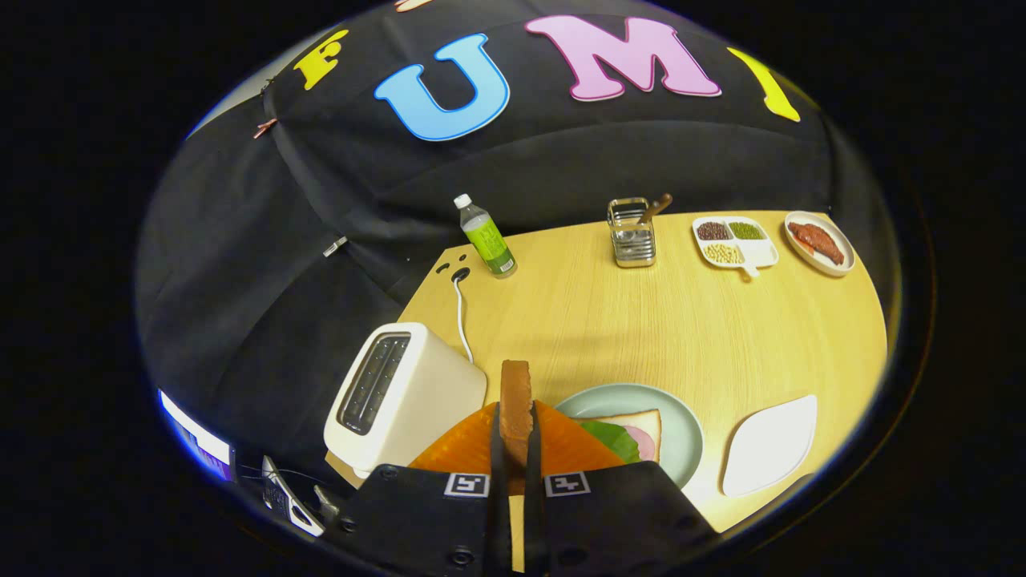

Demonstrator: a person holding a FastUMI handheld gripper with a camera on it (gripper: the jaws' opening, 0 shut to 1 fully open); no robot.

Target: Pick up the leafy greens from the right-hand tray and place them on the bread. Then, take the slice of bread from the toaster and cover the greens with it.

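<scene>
My gripper (515,437) is shut on a slice of bread (515,401), held edge-on and upright between the two orange fingers (465,449). The white toaster (401,393) stands just left of the fingers, its slots dark. Right of the fingers lies a pale green plate (673,417) carrying a bread slice (645,423) topped with a pink slice and leafy greens (611,437), partly hidden by the right finger. Further right sits the white leaf-shaped tray (769,445), bare.
At the table's far side stand a green-labelled bottle (486,236), a metal utensil holder (632,232), a divided dish of beans (733,240) and a plate of reddish meat (819,240). A white cord (461,320) runs from the toaster to a table hole.
</scene>
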